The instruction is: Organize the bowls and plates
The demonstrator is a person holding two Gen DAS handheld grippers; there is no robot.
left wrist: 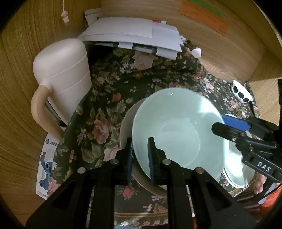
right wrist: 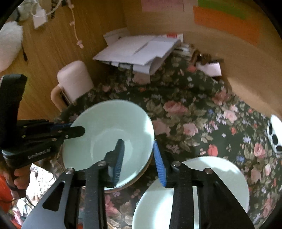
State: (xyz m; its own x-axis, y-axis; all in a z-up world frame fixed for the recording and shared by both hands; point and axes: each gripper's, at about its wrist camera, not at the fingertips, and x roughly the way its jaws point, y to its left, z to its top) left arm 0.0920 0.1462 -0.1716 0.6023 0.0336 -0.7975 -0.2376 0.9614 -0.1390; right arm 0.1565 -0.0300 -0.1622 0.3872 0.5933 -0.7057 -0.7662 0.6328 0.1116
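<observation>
Left gripper [left wrist: 141, 158] clamps pale-green glazed bowl [left wrist: 176, 130] rim, six o'clock; right gripper [right wrist: 139, 162] slack astride three o'clock rim. Risk: one-sided hold tips bowl.

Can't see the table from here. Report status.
Left hand-held gripper shut on green bowl rim. Right hand-held gripper open astride opposite rim. Bowl nested in beige bowl. Plate alongside, clear.

"DAS" in white capitals on the black body of the right gripper [left wrist: 218, 123], seen from the left wrist. "GeneRobot.AI", small pale lettering, partly blurred, on the body of the left gripper [right wrist: 77, 129], seen from the right wrist. Round blue "hp" logo on the printed card [left wrist: 46, 169] with a blue cartoon figure; adjoining characters illegible. Writing on the orange note [left wrist: 204, 15] too blurred to read.
</observation>
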